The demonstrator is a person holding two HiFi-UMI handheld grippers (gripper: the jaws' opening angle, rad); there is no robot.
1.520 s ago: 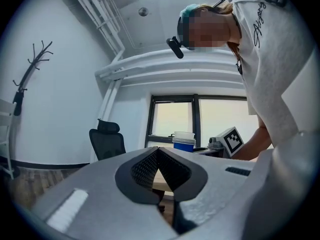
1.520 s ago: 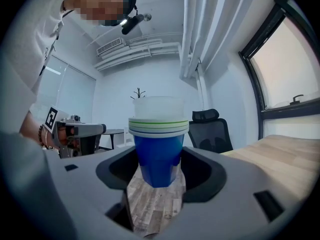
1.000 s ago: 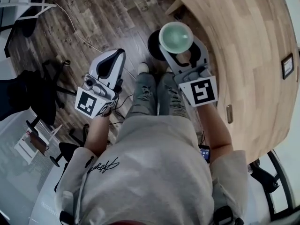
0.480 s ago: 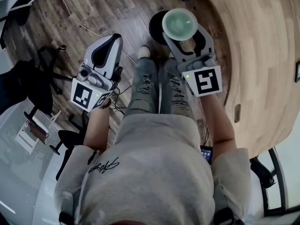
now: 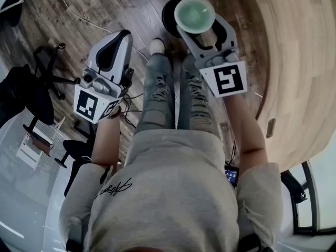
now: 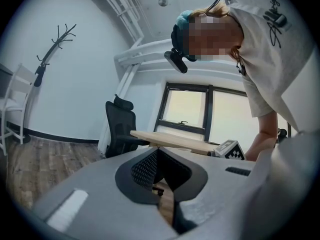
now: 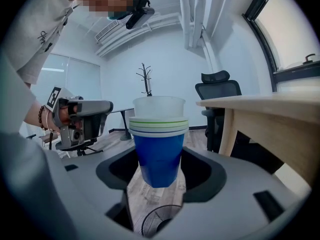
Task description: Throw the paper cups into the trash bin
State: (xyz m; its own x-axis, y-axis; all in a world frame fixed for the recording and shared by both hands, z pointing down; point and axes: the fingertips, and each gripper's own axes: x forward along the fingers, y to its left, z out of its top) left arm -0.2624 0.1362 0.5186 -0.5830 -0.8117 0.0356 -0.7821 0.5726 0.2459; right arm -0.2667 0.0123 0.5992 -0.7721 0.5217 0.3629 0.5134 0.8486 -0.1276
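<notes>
You hold the stack of paper cups (image 5: 195,13) upright in your right gripper (image 5: 203,35). Its jaws are clamped on the sides of the blue outer cup, so the open mouth faces up and the stack cannot slip or tip. The cups hang in the air over the floor, out past your legs (image 5: 173,93) and partly over the round dark trash bin (image 5: 169,16). In the right gripper view the bin's rim sits just below the cup's bottom, which is likely why you hold the stack out there and not over the wooden surface (image 5: 299,62) on your right.

Your left gripper (image 5: 122,38) has its jaws drawn together to a thin slit with nothing between them. It is well apart from the cups, likely held aside to keep clear of the drop.

The stack is several nested cups. The outer one is blue, the white rolled rims are layered with a green line among them, and a pale inner cup stands above the rest.
</notes>
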